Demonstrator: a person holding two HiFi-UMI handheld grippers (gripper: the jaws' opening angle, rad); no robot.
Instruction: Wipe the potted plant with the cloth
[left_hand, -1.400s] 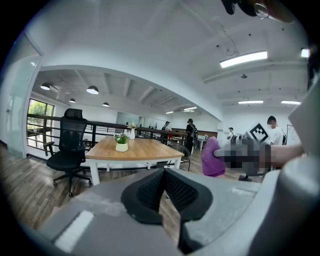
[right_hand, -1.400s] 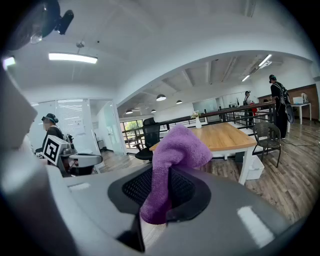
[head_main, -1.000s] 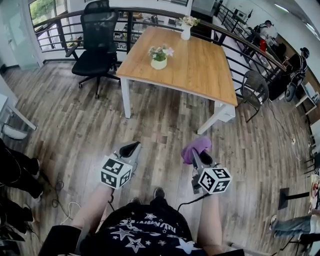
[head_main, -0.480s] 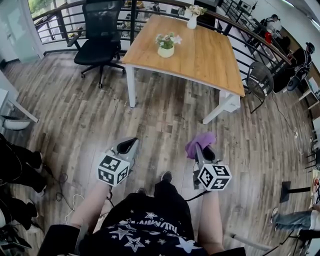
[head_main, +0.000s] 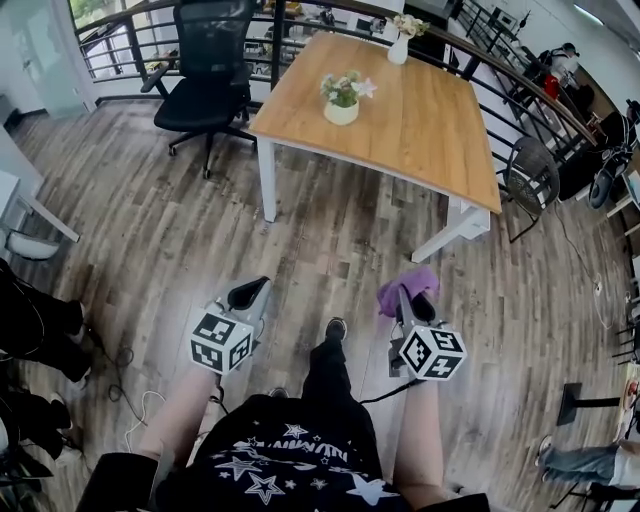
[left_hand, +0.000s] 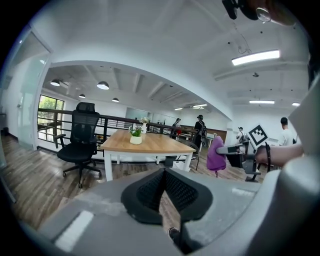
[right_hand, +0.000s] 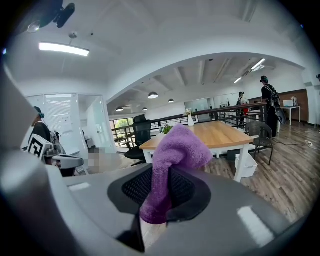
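The potted plant (head_main: 342, 97), a white pot with pink and white flowers, stands near the left edge of the wooden table (head_main: 430, 125), well ahead of both grippers. It shows small in the left gripper view (left_hand: 135, 135) and the right gripper view (right_hand: 166, 129). My right gripper (head_main: 411, 301) is shut on a purple cloth (head_main: 408, 286), which bunches above the jaws (right_hand: 175, 152) and hangs between them. My left gripper (head_main: 250, 293) is shut with nothing in it (left_hand: 162, 189). Both are held low in front of the person, above the wooden floor.
A white vase of flowers (head_main: 400, 42) stands at the table's far edge. A black office chair (head_main: 205, 70) is left of the table and a wire chair (head_main: 527, 175) right of it. A black railing (head_main: 300, 20) runs behind. People stand at the far right.
The table and plant have come nearer and sit lower in the head view. Both grippers have shifted slightly down in the frame, still shut. A shoe now shows between them.
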